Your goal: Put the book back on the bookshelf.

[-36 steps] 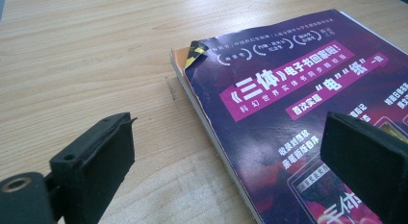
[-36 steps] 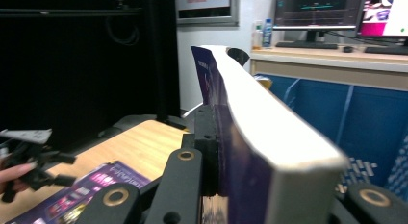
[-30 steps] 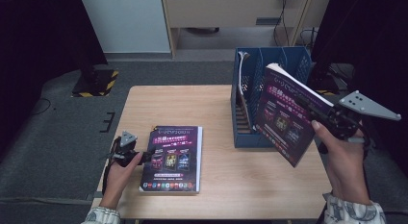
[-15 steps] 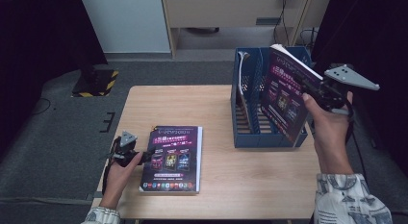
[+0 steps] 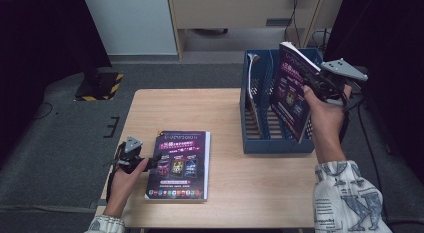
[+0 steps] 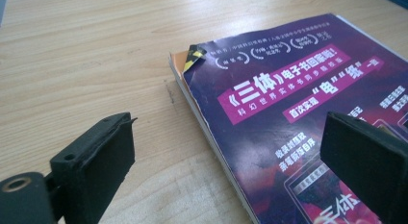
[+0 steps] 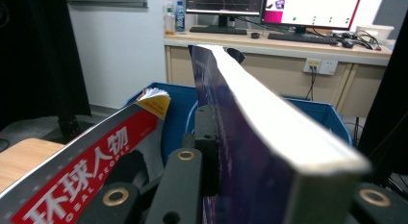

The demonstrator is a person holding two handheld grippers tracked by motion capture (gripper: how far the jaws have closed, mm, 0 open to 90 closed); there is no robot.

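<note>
A purple book [image 5: 292, 93] stands nearly upright in the air over the blue file rack [image 5: 277, 143], with my right gripper [image 5: 320, 85] shut on its right edge. In the right gripper view the book's [image 7: 260, 137] page edge runs away from me between the jaws of the right gripper [image 7: 269, 156]. A second purple book [image 5: 180, 163] lies flat on the table's near left. My left gripper [image 5: 145, 162] rests at its left edge, open. In the left gripper view the left gripper [image 6: 231, 137] straddles the book's [image 6: 298, 113] edge without pressing on it.
A red-spined magazine [image 5: 252, 100] leans in the rack's left slot, also seen as the magazine [image 7: 86, 171] beside my jaw. The wooden table [image 5: 200, 108] has bare room between book and rack. Behind it stands a desk [image 7: 288, 41] with monitors.
My right hand has carried its book away from me and leftward, from beside the rack to over it, and tipped it more upright. The left hand and the flat book have not moved.
</note>
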